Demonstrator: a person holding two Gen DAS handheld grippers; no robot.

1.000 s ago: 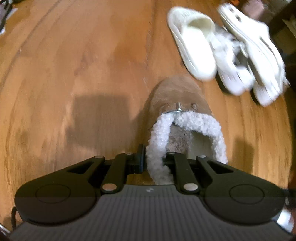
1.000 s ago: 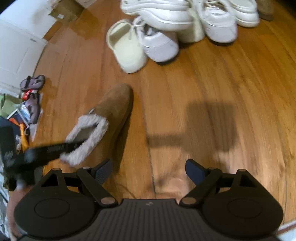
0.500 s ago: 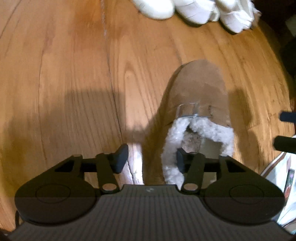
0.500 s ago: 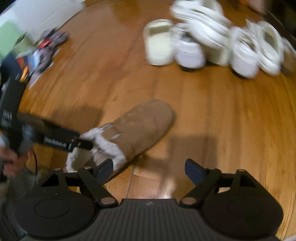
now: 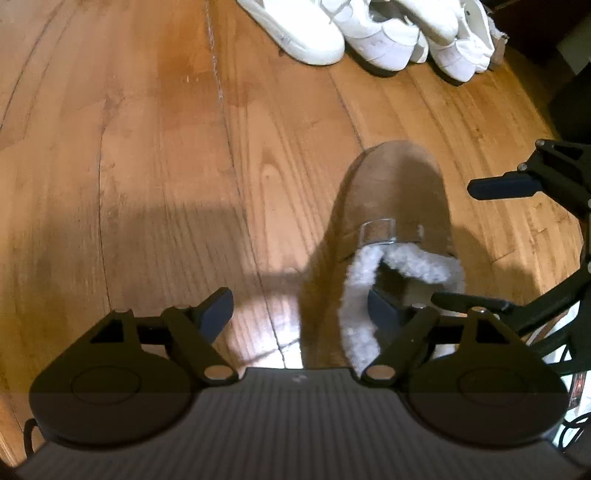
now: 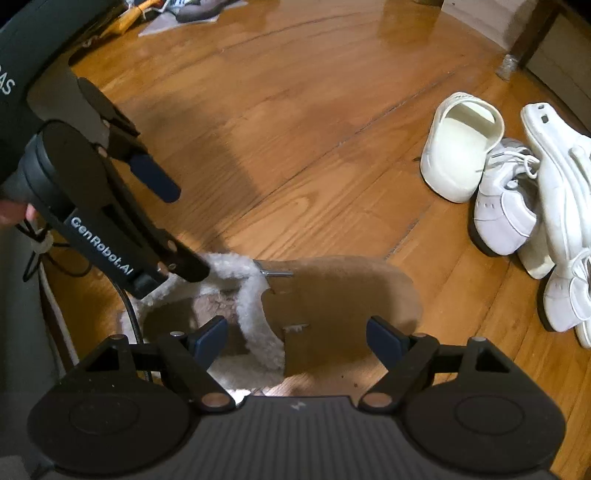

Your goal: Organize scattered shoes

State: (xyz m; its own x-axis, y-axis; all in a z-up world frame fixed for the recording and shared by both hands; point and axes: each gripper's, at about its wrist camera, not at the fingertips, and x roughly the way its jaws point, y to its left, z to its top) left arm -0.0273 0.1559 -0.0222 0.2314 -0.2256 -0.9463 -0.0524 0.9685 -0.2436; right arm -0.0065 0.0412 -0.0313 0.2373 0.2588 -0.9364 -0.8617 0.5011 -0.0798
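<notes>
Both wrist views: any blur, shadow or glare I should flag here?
Left wrist view: brown slipper slightly motion-smeared, gripper shadow across the floor, bright patch near the bottom. Right wrist view: sharper, glare on far boards, strong fisheye bending; white shoes crisp.

Both wrist cameras look steeply down, close above the floor (image 5: pixel 147 147), sharing the brown slipper (image 5: pixel 391 192) and white shoes (image 6: pixel 502 206).

slipper (image 5: pixel 391 206) heel hidden, sneakers (image 5: pixel 373 33) cropped
</notes>
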